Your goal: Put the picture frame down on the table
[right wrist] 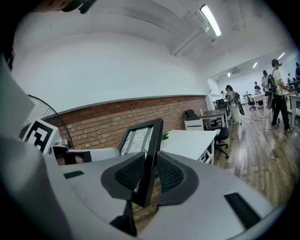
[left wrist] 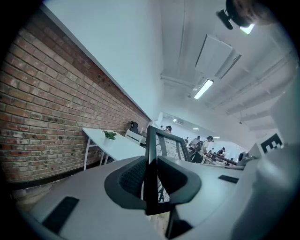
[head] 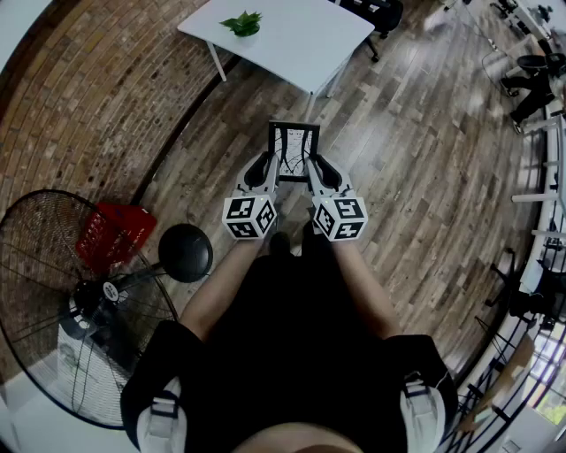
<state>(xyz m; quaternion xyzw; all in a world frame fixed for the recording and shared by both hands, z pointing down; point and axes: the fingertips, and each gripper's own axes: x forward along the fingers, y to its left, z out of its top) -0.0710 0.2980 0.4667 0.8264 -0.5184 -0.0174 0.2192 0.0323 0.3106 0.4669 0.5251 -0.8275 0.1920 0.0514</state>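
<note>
A black picture frame (head: pixel 293 152) with a pale printed sheet inside is held in the air between both grippers, above the wooden floor. My left gripper (head: pixel 268 167) is shut on the frame's left edge (left wrist: pixel 151 173). My right gripper (head: pixel 317 168) is shut on its right edge (right wrist: pixel 150 161). In both gripper views the dark pads press on the thin frame rail from either side. The white table (head: pixel 283 35) stands ahead, a short way beyond the frame. A small green plant (head: pixel 242 24) sits on it; the table also shows ahead in the left gripper view (left wrist: pixel 115 145) and the right gripper view (right wrist: pixel 190 143).
A large standing fan (head: pixel 66 301) and a red basket (head: pixel 115 234) are at my left. A brick wall (left wrist: pixel 42 117) runs along the left side. Office chairs (head: pixel 376 13) stand beyond the table, and people (right wrist: pixel 276 93) walk in the far room.
</note>
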